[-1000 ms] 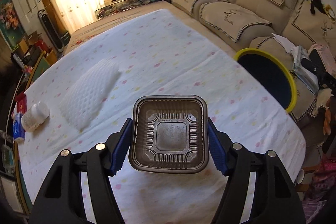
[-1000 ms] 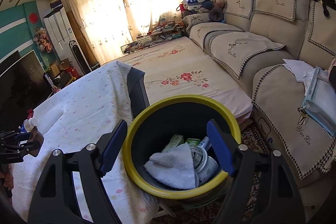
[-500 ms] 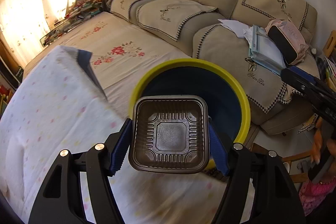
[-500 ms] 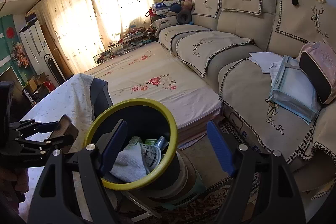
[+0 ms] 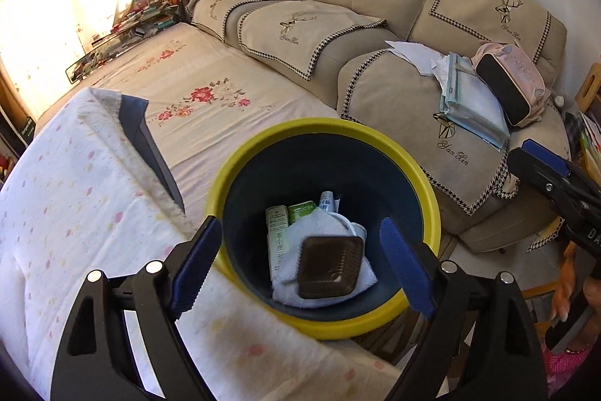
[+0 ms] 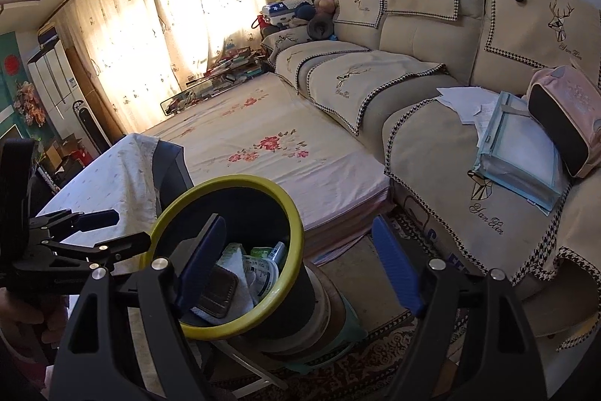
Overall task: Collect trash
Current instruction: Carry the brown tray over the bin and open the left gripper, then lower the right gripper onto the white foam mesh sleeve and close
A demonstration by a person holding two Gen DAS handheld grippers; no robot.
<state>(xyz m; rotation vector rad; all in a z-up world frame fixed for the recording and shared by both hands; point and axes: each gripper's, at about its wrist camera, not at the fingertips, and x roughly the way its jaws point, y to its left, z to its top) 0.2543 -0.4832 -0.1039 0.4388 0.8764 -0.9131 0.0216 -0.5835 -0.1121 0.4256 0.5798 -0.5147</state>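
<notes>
The sofa (image 5: 375,25) spreads far beyond both pairs of fingers, and the desk (image 5: 75,213) under its spotted cloth lies left of and below the left fingers. The yellow-rimmed bin (image 5: 432,209) stands just ahead of the left gripper (image 5: 304,262), its mouth framed between the two blue pads, which are spread wide and grasp nothing. Inside it, on a white towel (image 5: 326,228), lies the brown plastic tray (image 5: 330,267), bottom up, ribbed base facing the camera. The tray is nearly square, with no clear long axis; it sits slightly turned, one corner toward the right finger. Green cartons (image 5: 285,217) stand beyond the towel. The right gripper (image 6: 300,262) is likewise released and empty, with the bin behind its left finger.
</notes>
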